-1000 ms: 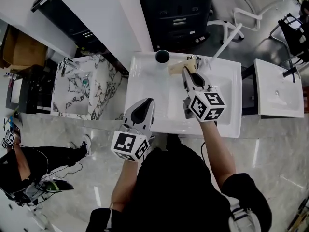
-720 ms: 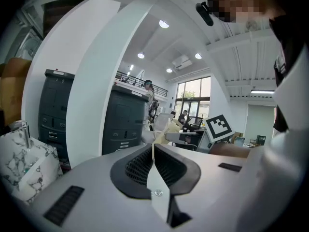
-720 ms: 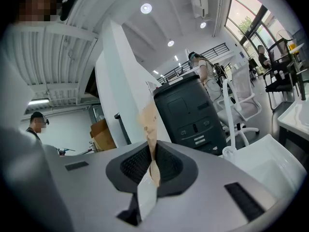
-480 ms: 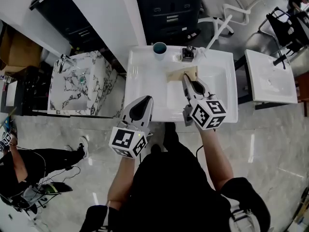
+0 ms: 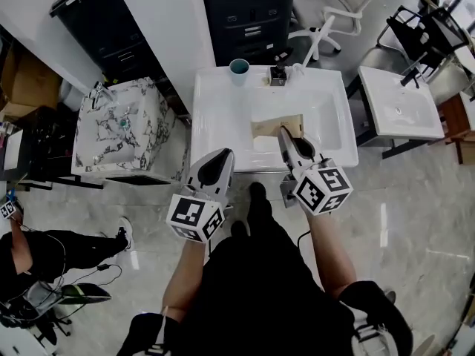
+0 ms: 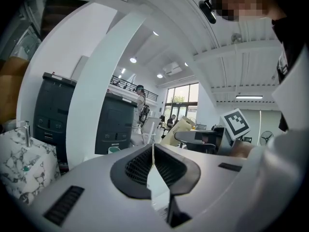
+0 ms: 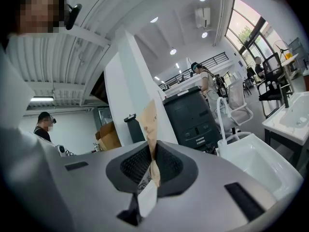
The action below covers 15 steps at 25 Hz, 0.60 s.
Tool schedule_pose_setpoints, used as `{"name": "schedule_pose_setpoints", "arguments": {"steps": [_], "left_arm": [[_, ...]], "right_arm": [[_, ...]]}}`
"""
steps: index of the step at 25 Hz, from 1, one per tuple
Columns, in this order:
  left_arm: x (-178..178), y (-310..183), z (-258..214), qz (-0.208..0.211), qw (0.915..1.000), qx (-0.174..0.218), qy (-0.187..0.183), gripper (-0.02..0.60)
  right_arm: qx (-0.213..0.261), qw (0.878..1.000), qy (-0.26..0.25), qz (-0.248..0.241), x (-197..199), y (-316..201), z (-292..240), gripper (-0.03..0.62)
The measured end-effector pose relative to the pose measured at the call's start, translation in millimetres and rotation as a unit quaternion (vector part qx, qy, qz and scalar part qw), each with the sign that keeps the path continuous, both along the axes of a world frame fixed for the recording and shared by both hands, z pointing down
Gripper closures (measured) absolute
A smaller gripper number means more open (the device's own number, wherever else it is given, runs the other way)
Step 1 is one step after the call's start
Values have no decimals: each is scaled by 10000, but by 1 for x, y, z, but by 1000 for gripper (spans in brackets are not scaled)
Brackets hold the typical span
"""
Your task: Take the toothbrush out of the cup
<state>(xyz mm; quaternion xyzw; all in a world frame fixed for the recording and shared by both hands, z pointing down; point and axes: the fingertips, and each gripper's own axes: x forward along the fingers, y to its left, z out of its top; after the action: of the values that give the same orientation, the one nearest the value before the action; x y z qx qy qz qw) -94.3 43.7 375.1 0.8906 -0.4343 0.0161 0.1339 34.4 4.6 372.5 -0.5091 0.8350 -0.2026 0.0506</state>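
Head view: my right gripper clamps a flat tan paper packet over the white ceramic washbasin. The teal cup stands on the back rim, well apart.

Left gripper view: my left gripper is closed on nothing.

Right gripper view: the jaws pinch the packet edge-on.

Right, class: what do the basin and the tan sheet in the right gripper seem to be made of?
The basin: glossy white, likely ceramic, by its shine. The tan sheet in the right gripper: matt paper or card, thin and flat.
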Motion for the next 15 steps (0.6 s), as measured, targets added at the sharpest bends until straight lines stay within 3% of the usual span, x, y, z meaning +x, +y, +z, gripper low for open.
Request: {"name": "schedule_pose_setpoints", "arguments": {"steps": [6, 15], "left_arm": [[-6, 30, -1, 155, 9998, 58, 52, 554], [-12, 47, -7, 226, 9996, 140, 31, 554]], "right_arm": [[153, 9997, 69, 188, -5, 52, -12, 547], [390, 9988, 169, 233, -9, 91, -28, 547]]}}
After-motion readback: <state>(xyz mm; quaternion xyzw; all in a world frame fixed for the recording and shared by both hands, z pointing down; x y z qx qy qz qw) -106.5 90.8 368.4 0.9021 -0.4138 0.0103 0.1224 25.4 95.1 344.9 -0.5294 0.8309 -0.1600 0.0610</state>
